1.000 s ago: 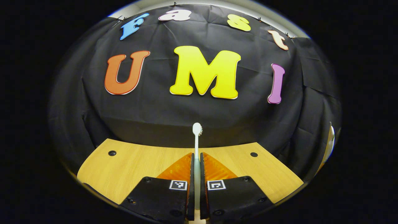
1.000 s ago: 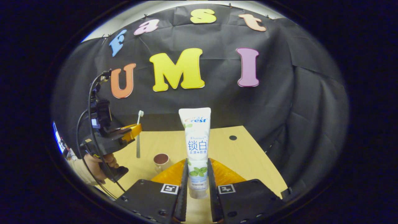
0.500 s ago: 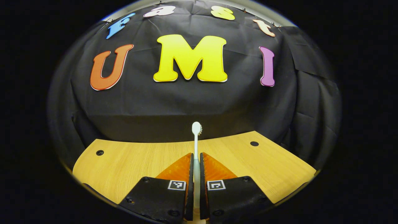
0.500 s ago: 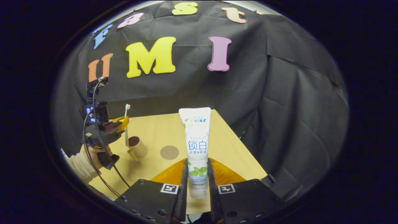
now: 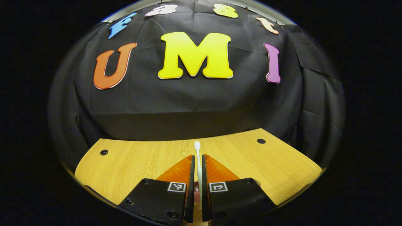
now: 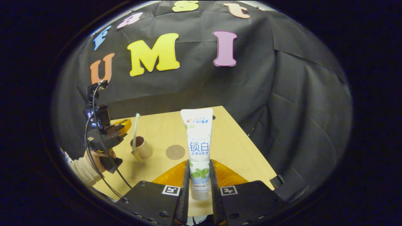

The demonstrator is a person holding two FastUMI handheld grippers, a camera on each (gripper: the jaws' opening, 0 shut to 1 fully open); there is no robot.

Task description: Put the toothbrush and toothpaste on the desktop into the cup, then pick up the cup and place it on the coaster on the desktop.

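The right tool (image 6: pixel 199 175) is clamping the toothpaste (image 6: pixel 198 147) upright above the desk (image 6: pixel 238 150). Our left tool (image 5: pixel 198 175) is standing slightly parted around the toothbrush (image 6: pixel 135 131), which is leaning in the cup (image 6: pixel 142 147) beside the coaster (image 6: pixel 175 152). We are risking tipping the cup when the toothpaste goes in.

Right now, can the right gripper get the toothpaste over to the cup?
Probably yes. The right gripper holds the toothpaste upright, and the cup stands on open desktop. The toothbrush leans in it, with the left gripper close beside.
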